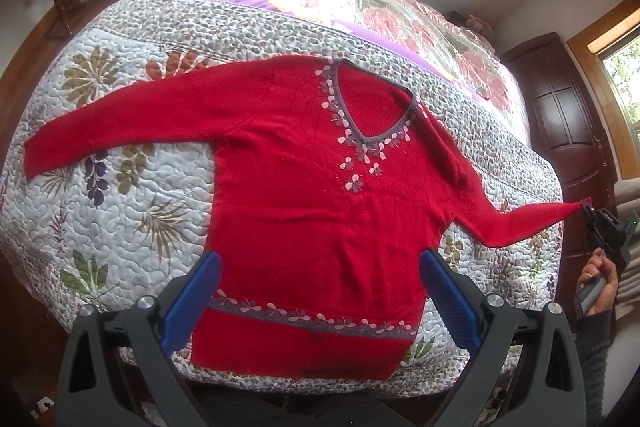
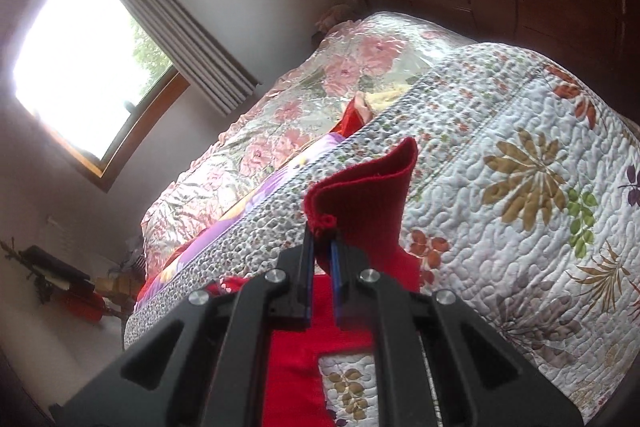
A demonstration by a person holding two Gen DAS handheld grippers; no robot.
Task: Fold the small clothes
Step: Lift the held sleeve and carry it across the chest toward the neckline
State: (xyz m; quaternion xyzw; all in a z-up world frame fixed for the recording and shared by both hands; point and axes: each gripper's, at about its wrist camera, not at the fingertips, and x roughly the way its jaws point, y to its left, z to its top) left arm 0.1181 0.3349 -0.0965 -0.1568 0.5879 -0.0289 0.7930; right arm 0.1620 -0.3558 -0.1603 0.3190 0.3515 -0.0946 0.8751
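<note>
The left gripper [image 1: 320, 291] hovers with its blue-padded jaws spread wide and empty. The right gripper [image 2: 322, 247], gripped at its handle by a hand [image 1: 596, 287] in a dark sleeve, is clamped on a sweater cuff [image 2: 360, 187].
</note>
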